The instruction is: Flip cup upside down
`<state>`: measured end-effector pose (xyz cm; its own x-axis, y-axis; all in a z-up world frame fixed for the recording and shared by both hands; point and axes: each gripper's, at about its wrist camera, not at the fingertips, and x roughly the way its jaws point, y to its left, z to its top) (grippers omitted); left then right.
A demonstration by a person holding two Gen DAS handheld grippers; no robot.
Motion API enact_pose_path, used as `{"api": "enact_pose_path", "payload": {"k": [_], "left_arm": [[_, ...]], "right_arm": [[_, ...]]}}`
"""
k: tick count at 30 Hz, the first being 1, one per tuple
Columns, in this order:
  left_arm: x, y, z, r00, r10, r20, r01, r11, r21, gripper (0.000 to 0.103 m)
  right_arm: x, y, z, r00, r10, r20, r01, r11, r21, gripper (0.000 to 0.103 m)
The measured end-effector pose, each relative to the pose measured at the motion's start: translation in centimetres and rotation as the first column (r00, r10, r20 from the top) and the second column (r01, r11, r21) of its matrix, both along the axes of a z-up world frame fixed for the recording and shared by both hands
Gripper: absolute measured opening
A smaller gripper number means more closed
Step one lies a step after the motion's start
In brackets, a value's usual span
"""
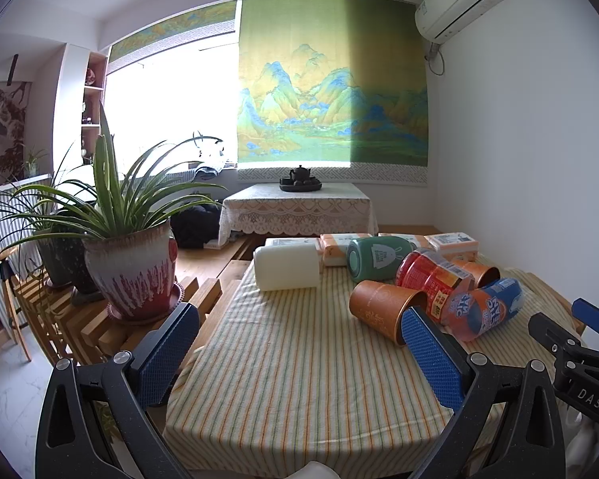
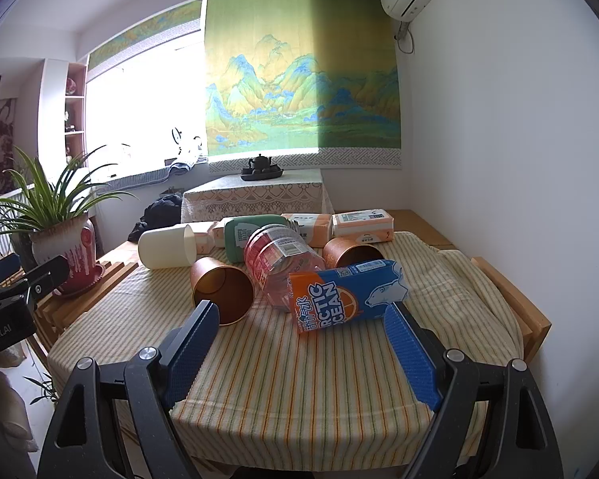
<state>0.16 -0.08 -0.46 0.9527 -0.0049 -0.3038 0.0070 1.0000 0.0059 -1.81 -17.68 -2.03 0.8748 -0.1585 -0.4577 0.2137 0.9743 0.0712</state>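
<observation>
Several cups lie on their sides on the striped tablecloth (image 1: 299, 359). A brown paper cup (image 1: 383, 307) (image 2: 221, 289) lies nearest, mouth toward me. Behind it lie a white cup (image 1: 287, 267) (image 2: 165, 247), a green cup (image 1: 375, 257) (image 2: 243, 235), a red-labelled clear jar (image 1: 431, 277) (image 2: 279, 263), a second brown cup (image 2: 351, 253) and an orange-blue Arctic Ocean cup (image 1: 487, 311) (image 2: 347, 295). My left gripper (image 1: 299, 331) is open and empty, short of the cups. My right gripper (image 2: 303, 327) is open and empty, just before the Arctic Ocean cup.
Tissue packs (image 2: 363, 223) line the table's far edge. A potted plant (image 1: 135, 271) stands on a slatted wooden stand left of the table. A lace-covered low table with a tea set (image 1: 299, 181) is behind. A white wall is on the right.
</observation>
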Motion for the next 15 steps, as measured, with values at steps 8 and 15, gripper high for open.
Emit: {"api": "enact_pose_path", "payload": {"k": [8,15], "left_arm": [[0.02,-0.01,-0.02,1.0,0.0,0.001,0.0,1.0,0.001,0.103],[0.04,-0.07,-0.06,1.0,0.0,0.001,0.0,1.0,0.001,0.103]], "right_arm": [[0.0,0.01,0.02,1.0,-0.001,0.0,0.001,1.0,0.002,0.082],[0.01,-0.06,-0.08,1.0,-0.005,0.001,0.005,1.0,0.001,0.082]]}}
